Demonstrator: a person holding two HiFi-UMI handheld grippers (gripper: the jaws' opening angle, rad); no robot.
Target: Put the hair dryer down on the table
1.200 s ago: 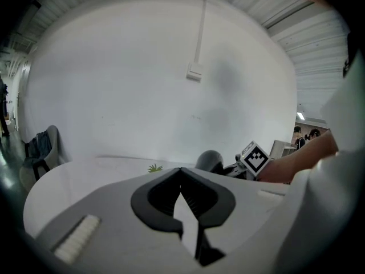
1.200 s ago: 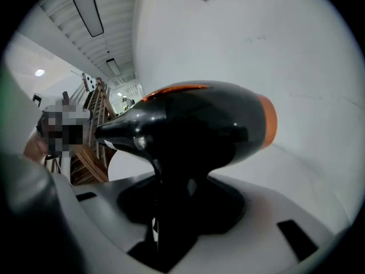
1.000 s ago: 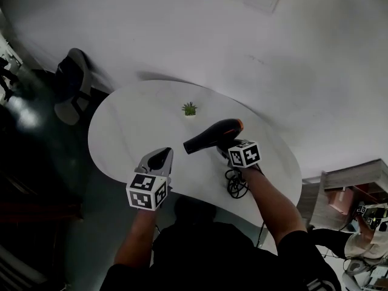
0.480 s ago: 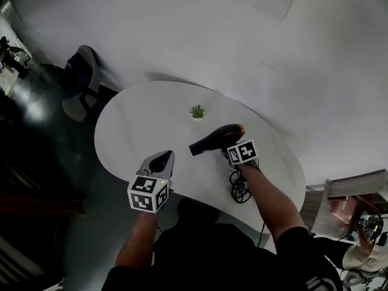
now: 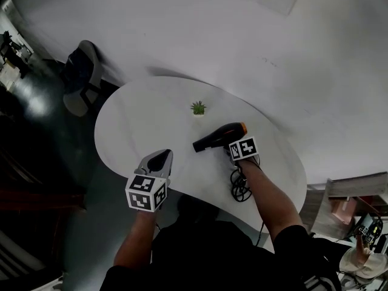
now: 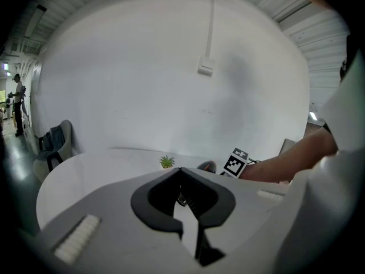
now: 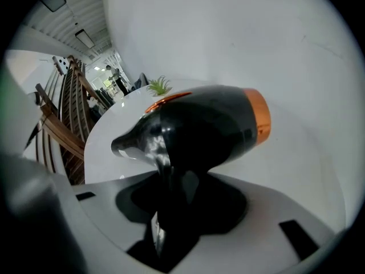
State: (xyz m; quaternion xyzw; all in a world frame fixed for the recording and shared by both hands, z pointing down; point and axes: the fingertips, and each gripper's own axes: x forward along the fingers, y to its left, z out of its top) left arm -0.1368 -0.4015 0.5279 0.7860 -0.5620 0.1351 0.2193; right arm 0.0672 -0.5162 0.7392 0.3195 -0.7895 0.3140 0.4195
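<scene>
White round table [image 5: 151, 117], mostly bare. The hair dryer [image 5: 219, 136] sits over its right-centre part, barrel roughly level, nozzle pointing left, orange rear ring to the right. It looks just above the top, not resting; contact can't be confirmed from the head view.

Right forearm [image 5: 267, 199] reaches forward across the near table edge, fairly straight, wrist level. Left forearm [image 5: 136, 241] is drawn in, elbow bent, parked at the near-left edge.

Right gripper [image 5: 233, 147] is clamped on the dryer's handle; in the right gripper view the black handle fills the gap between the jaws [image 7: 171, 204] and the body [image 7: 205, 133] stands up ahead of them. Left gripper [image 5: 159, 159] is idle, jaw tips together with nothing between them [image 6: 183, 196].

Step in hand, as I judge it: lower and release. To do it well:
- come straight down and keep the barrel level so body and handle land together
- tip it onto its side; upright on the handle it would topple
- open only once its weight is on the table
- land it clear of the coiled cord [image 5: 237, 187] near the front edge, so no loop ends up underneath

Small potted plant [image 5: 197, 108] is further back, well apart.
</scene>
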